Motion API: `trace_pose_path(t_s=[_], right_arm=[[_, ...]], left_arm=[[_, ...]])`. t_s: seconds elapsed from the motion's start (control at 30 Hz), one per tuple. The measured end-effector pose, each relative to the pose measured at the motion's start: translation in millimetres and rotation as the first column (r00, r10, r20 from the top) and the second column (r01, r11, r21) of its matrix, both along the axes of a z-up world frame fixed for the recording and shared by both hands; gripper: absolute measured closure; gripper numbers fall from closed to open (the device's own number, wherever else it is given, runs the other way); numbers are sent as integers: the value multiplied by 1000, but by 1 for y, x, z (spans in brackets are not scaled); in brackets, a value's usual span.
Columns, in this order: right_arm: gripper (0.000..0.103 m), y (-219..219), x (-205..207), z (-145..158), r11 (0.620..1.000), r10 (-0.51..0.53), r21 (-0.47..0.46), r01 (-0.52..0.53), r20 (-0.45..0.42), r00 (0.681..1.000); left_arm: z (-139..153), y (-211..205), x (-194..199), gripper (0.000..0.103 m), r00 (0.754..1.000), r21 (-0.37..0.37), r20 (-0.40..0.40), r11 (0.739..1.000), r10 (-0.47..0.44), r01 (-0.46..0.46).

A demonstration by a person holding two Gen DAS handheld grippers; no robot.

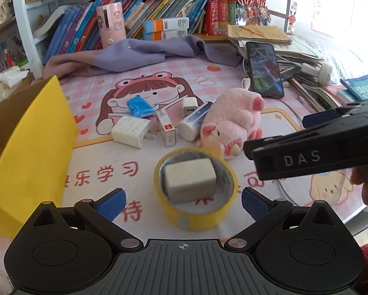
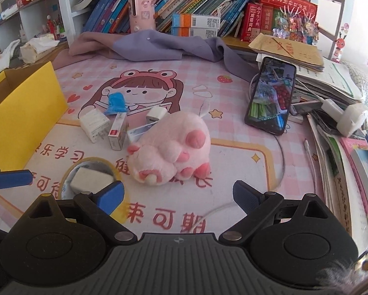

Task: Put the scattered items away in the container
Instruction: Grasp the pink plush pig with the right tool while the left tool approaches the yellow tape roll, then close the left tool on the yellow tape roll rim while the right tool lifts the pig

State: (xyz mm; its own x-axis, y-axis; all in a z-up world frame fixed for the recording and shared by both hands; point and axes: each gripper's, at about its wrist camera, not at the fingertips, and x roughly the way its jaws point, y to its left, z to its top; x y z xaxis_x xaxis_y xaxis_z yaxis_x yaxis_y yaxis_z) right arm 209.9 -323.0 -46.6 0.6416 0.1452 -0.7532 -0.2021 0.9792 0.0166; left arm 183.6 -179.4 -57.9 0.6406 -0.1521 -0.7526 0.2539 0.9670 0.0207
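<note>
Left wrist view: left tongs (image 1: 184, 200) wide open, empty, flanking tape roll (image 1: 196, 189); loose block (image 1: 190, 180) inside may drop out. Right tongs (image 2: 178, 194) open, empty.

Pink plush pig (image 2: 170, 147) on side; white block (image 1: 190, 180) inside tape roll (image 1: 196, 217).

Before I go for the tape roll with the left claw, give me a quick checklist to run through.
1. Left claw open: ok.
2. Tape roll sits between its fingers: ok.
3. White block lies inside the roll and may be left behind: not ok.
4. Yellow box open, on the left: ok.
5. Right claw open and empty, facing the plush pig: ok.
6. Room inside the box: cannot tell.
</note>
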Motion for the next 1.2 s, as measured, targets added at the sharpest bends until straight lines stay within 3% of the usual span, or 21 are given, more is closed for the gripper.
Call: trace_pose_path(t_s=[0.53, 0.93, 1.2], right_arm=[[1, 9, 69, -24, 995, 98, 4, -97, -52, 994], [0, 16, 88, -39, 990, 139, 29, -137, -110, 984], [14, 10, 83, -30, 990, 137, 33, -135, -71, 988]], left_arm=[[-28, -21, 35, 2, 995, 33, -90, 999, 42, -39], [-32, -22, 38, 15, 993, 21, -107, 999, 47, -45], [-22, -19, 33, 16, 997, 35, -47, 997, 65, -63]])
